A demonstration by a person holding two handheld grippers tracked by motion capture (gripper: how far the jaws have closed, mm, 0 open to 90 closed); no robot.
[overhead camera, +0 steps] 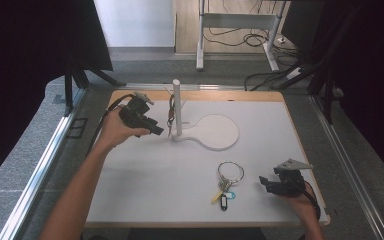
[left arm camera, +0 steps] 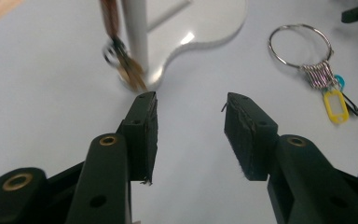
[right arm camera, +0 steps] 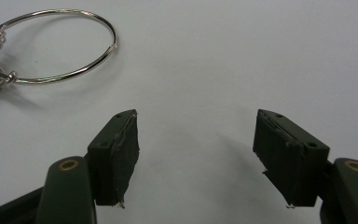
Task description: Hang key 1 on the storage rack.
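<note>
A white stand has an upright post (overhead camera: 176, 107) (left arm camera: 137, 32) on a round flat base (overhead camera: 215, 132) (left arm camera: 205, 23). A brown strap with a small ring (overhead camera: 170, 117) (left arm camera: 121, 60) hangs against the post's left side. My left gripper (overhead camera: 157, 131) (left arm camera: 191, 107) stands open just left of the post, jaws pointing at its foot with nothing between them. A large key ring (overhead camera: 225, 184) (left arm camera: 319, 74) (right arm camera: 114, 42) with yellow, blue and black tags (overhead camera: 223, 196) (left arm camera: 335, 105) lies flat near the front. My right gripper (overhead camera: 262, 181) (right arm camera: 196, 126) rests open to its right, empty.
The white table top (overhead camera: 145, 185) ends in a wooden edge at the back and right. A metal rail (overhead camera: 40, 165) runs along the left side. Dark curtains and a desk frame with cables stand beyond the table.
</note>
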